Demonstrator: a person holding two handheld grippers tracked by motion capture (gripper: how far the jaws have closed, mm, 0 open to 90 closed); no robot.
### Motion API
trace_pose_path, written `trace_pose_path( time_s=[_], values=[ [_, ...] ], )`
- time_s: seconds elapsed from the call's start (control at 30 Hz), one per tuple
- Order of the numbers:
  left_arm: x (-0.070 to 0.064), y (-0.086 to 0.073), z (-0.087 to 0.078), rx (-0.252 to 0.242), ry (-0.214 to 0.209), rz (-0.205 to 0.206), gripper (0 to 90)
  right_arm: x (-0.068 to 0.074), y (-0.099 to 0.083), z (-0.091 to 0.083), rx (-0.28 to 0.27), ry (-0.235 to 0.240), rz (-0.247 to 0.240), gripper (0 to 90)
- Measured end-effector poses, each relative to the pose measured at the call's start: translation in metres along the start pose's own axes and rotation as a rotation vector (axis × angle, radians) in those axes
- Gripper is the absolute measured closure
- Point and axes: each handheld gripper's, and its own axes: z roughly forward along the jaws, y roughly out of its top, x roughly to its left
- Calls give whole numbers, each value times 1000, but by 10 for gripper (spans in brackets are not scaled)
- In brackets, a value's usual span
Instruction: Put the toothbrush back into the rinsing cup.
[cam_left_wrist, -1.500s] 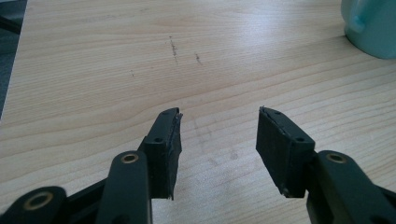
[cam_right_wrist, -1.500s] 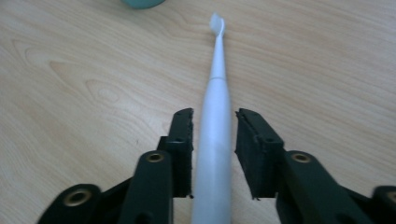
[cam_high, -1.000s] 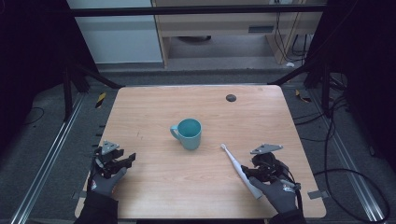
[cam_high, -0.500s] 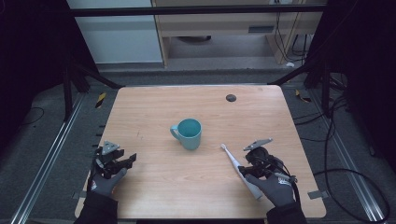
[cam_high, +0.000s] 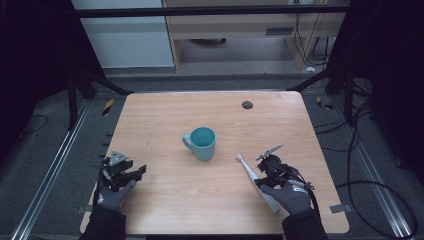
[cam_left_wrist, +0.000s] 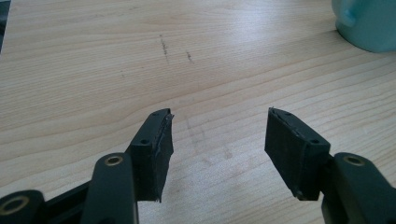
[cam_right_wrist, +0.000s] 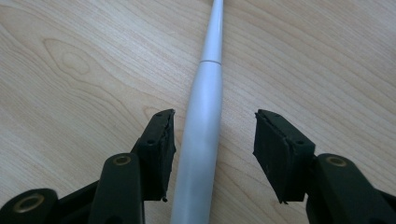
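Right hand-held gripper (cam_right_wrist: 212, 154) astride toothbrush (cam_right_wrist: 201, 121), unclosed.

Through the right gripper view I see my right tongs (cam_right_wrist: 212, 149) spread wide, two black jaws rising from the near edge. Between them lies a slim white plastic toothbrush handle (cam_right_wrist: 201, 121), running away toward the far side and narrowing past a seam into a thinner neck. It sits closer to the left jaw, just beside its pad, with clear space to the right jaw. Beneath is the pale wood-grain table (cam_right_wrist: 74, 65).
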Motion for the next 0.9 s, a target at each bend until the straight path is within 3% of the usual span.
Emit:
trace_pose_path(
  time_s=[0.43,0.9],
  values=[
    [0,0,1,11,-4,3,401,-1,-1,15,91,22,4,530],
    [0,0,2,13,-8,-1,397,-1,-3,27,140,45,10,581]
  ],
)
